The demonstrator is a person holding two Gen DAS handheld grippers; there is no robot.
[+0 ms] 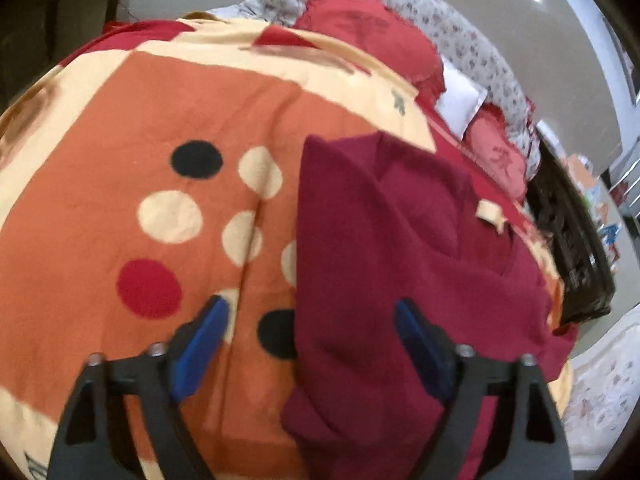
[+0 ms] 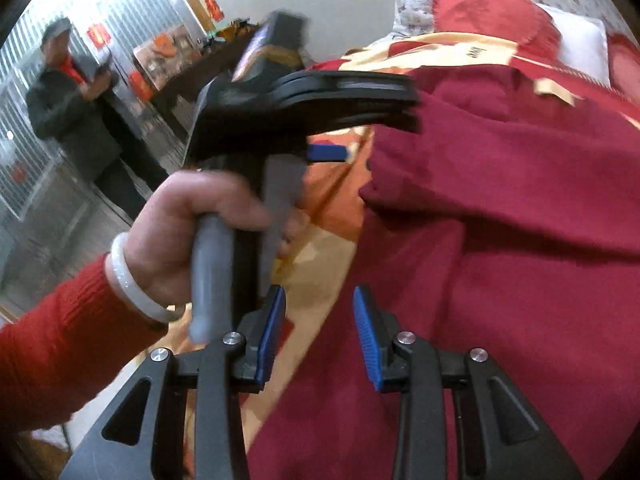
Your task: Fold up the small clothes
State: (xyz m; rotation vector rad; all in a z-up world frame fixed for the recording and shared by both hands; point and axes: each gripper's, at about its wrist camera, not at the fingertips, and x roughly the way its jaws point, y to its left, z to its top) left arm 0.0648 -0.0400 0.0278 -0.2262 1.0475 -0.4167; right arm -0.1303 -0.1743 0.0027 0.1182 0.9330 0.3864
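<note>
Maroon garment (image 1: 400, 248) lies part-folded on a spotted blanket (image 1: 168, 120) as left gripper (image 1: 312, 320) and right gripper (image 2: 320, 312), both open and empty, approach its edge to grasp the next fold.

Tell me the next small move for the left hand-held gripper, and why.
Probably ease the left hand-held gripper down onto the near left edge of the dark red knit garment and close. Its jaws stand open with nothing gripped, and that edge on the orange spotted blanket lies between them.
</note>
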